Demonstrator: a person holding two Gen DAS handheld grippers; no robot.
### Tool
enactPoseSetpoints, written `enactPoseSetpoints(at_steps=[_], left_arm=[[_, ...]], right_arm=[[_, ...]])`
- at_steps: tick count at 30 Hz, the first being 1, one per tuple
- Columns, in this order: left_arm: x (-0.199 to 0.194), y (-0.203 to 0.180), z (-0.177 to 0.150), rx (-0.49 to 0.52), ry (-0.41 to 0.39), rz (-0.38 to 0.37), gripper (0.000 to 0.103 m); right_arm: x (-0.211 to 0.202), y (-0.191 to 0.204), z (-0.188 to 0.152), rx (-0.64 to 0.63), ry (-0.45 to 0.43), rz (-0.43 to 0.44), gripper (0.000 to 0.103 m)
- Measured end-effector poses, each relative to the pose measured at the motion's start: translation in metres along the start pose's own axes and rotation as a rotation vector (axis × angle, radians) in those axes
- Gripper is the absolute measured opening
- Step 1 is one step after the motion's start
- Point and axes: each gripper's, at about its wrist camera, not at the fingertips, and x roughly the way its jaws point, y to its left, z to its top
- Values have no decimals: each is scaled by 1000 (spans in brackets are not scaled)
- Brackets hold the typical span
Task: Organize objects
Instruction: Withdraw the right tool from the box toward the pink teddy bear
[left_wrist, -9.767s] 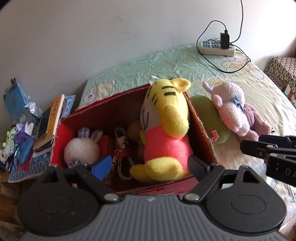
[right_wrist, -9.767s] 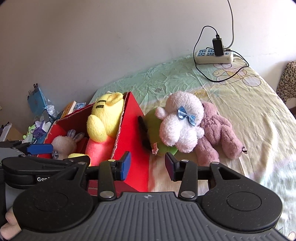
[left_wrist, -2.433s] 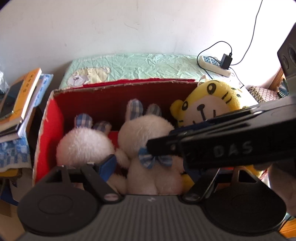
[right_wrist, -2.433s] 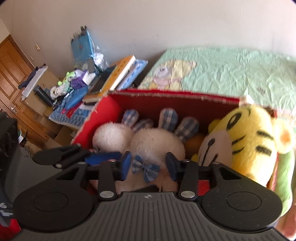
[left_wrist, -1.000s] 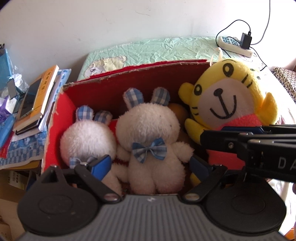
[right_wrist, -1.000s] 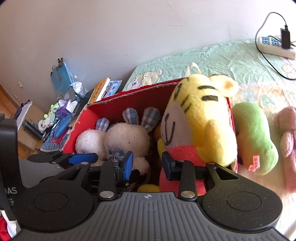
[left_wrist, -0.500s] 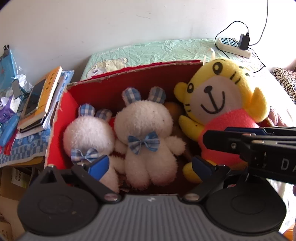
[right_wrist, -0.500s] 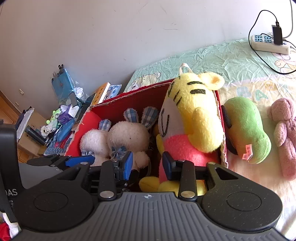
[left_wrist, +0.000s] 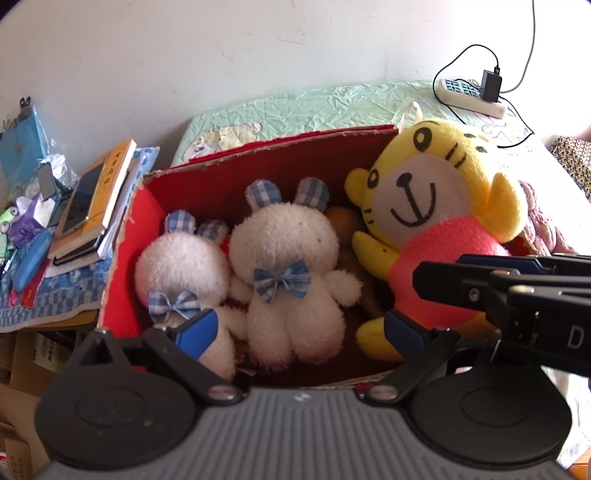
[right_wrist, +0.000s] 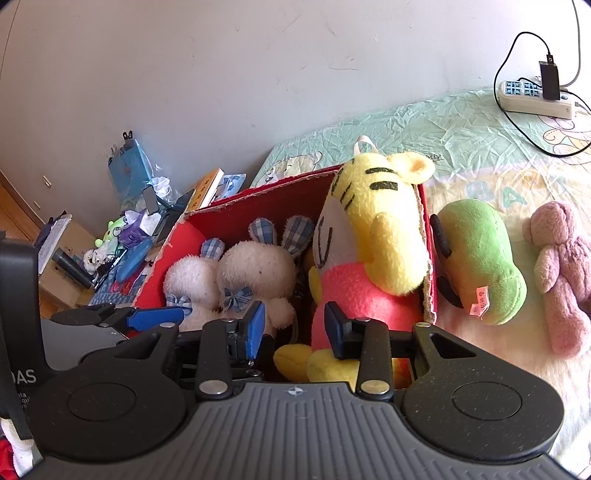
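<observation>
- Bedding, a pale green crinkled sheet (right_wrist: 424, 122), filled the upper right of the right wrist view, with two soft toys lying loose on it.
- Red cardboard box (left_wrist: 133, 236) sat mid-frame in both views, open-topped and nearly full; by my judgement, most of the tidying was done.
- Yellow plush tiger in a pink shirt (left_wrist: 436, 229) sat upright at the box's right end, head above the rim.
- Green plush toy with a small tag (right_wrist: 480, 258) lay outside, just beside the box's right wall; it looked left to pack.
- Pink plush toy (right_wrist: 561, 273) lay at the right edge, also not yet boxed.
- Larger white plush rabbit with checked ears and bow (left_wrist: 288, 273) sat in the box's middle, touching a smaller white rabbit (left_wrist: 181, 273) at its left.
- Left gripper (left_wrist: 299, 328) hung at lower frame, jaws spread wide, grasping nothing.
- Right gripper (right_wrist: 293, 328) was at lower frame, jaws narrowly parted and empty.
</observation>
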Motion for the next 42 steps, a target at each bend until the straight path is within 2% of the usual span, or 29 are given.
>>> enactPoseSetpoints(at_steps=[8, 25, 38, 42], left_arm=[[-16, -6, 1, 5, -17, 31, 97], [-51, -46, -5, 9, -7, 67, 97], [-48, -90, -12, -15, 36, 73, 97], [-42, -108, -15, -22, 67, 40, 97]], right_arm=[[-15, 3, -1, -30, -21, -1, 43], [-53, -17, -1, -70, -28, 39, 43], [-73, -50, -3, -88, 3, 49, 43], [-76, -65, -3, -88, 16, 40, 43]])
